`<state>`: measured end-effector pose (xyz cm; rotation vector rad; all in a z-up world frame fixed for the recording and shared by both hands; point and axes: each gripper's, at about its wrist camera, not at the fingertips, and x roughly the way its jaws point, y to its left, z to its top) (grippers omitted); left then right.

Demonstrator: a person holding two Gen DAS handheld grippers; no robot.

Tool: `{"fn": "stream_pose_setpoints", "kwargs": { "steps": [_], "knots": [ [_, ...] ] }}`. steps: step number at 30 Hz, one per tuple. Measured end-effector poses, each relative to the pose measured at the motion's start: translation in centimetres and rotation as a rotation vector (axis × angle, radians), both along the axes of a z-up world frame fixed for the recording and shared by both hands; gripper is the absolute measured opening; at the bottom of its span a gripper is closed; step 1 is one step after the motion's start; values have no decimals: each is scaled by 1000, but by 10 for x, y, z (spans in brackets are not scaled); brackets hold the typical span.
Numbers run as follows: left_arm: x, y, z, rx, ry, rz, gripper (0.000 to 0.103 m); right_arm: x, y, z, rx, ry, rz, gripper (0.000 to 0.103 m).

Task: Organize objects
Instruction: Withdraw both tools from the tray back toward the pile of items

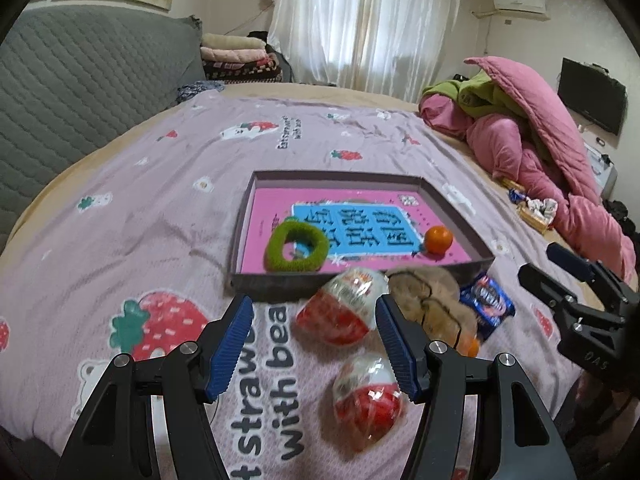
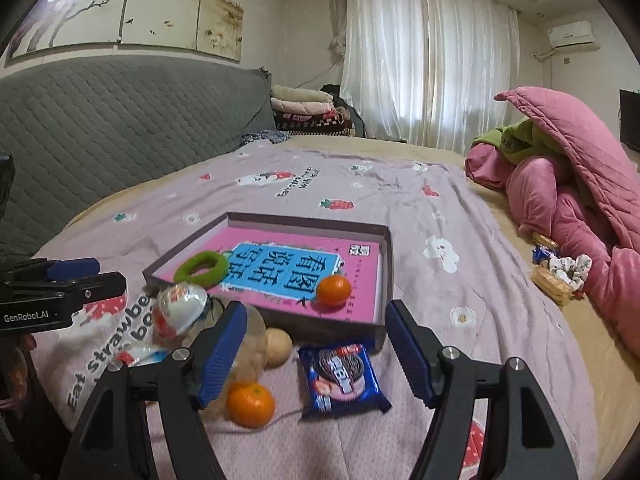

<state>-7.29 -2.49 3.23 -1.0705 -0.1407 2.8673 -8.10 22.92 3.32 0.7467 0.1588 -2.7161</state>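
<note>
While both grippers are held low over the lilac strawberry-print bedspread [image 1: 132, 208], nothing is gripped by either. At the bottom of the left wrist view, the left gripper [image 1: 316, 344] is seen with its blue-padded fingers [image 1: 232, 344] spread wide; one red-and-white wrapped chocolate egg [image 1: 344, 306] lies between their tips and a second egg [image 1: 368, 400] lies lower, just beside the right-hand finger. Above them, at mid-frame, a shallow box lid [image 1: 240, 240] is set on the bedspread, with a green fuzzy ring [image 1: 298, 248] at its lower left and a small orange [image 1: 439, 240] at its lower right. Right of the eggs, a tan plush toy [image 1: 428, 300] and a blue cookie packet [image 1: 488, 304] are found just below the lid's near edge. In the right wrist view, the right gripper [image 2: 316, 356] is likewise spread open, the cookie packet [image 2: 344, 376] lying between its fingers and another orange [image 2: 251, 404] near the left-hand one.
</note>
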Motion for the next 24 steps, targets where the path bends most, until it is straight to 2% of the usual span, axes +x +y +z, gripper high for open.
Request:
{"fn": "stream_pose_setpoints", "kwargs": {
  "steps": [13, 24],
  "knots": [
    [18, 17, -7, -17, -19, -55, 66, 17, 10, -8, 14, -28, -25, 71],
    [29, 29, -22, -27, -67, -96, 66, 25, 4, -13, 24, -43, 4, 71]
  ]
}}
